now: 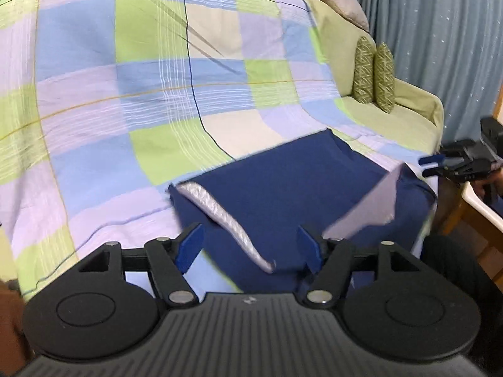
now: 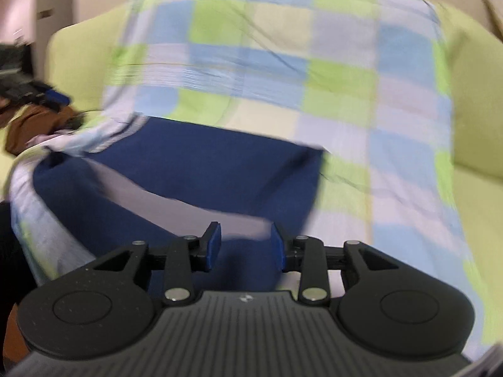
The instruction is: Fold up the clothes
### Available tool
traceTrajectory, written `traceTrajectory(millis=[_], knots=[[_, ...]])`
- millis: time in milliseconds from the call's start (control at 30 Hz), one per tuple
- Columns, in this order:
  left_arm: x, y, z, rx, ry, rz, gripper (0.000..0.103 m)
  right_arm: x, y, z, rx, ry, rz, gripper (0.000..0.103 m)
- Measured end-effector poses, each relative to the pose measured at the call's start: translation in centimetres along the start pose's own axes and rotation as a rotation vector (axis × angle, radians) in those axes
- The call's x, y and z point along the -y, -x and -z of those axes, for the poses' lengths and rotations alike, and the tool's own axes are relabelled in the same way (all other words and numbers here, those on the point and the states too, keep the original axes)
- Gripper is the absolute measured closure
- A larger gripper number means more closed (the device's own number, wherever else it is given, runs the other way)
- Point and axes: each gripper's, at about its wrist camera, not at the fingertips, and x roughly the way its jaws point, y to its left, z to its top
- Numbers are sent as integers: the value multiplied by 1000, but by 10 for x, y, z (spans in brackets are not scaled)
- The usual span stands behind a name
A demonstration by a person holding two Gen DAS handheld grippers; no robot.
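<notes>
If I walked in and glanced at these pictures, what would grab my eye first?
Probably the dark blue garment, folded into a rough rectangle with a pale lining strip showing, lying on a big checked sheet of green, blue and lilac draped over a light green sofa. Next, the black left gripper with blue pads, jaws open just above the garment's near edge. Two patterned green cushions stand upright at the far right.

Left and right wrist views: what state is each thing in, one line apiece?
Navy garment: folded flat on the checked sheet, a pale strip across it, nothing gripping it.
Checked sheet: spread over the green sofa.
Left tongs: open, empty, above the garment's near edge.
Right tongs: partly open, nothing visibly pinched.
Two patterned cushions: upright, side by side on the sofa.
</notes>
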Motion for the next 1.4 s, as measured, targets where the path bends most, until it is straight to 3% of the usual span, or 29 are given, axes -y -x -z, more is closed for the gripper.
traceTrajectory(millis=[133, 267, 300, 367, 400, 467, 533, 567, 667, 867, 1000, 1100, 1267, 1400], knots=[[35, -9, 29, -70, -144, 14, 37, -50, -27, -24, 8, 172, -147, 67], [47, -28, 33, -71, -218, 34, 41, -81, -53, -38, -13, 314, -212, 67], [48, -32, 31, -66, -234, 39, 50, -84, -55, -41, -19, 323, -215, 67], [53, -40, 28, -81, -279, 67, 80, -81, -57, -43, -24, 307, -208, 67], [54, -42, 27, -85, -297, 85, 101, -76, -57, -43, -28, 284, -203, 67], [51, -40, 24, -63, -270, 134, 101, -64, -54, -41, -37, 227, -182, 67], [33, -33, 20, -12, -117, 154, 101, -52, -51, -38, -47, 167, -160, 67], [15, -29, 20, 16, 15, 153, 101, -50, -50, -38, -46, 152, -157, 67], [-3, -26, 22, 33, 138, 145, 101, -56, -47, -34, -25, 139, -180, 67], [-12, -19, 14, 112, 221, 170, 101, -105, -70, -44, 15, 239, -311, 67], [-18, -25, 18, 60, 221, 140, 101, -100, -74, -46, 24, 211, -296, 67], [-11, -32, 25, 18, 187, 140, 101, -75, -57, -37, 21, 116, -216, 66], [-12, -26, 39, 59, 204, 179, 101, 2, -12, 2, 9, -145, -22, 52], [-13, -21, 43, 58, 217, 176, 101, 66, 2, 39, -33, -394, -9, 52]])
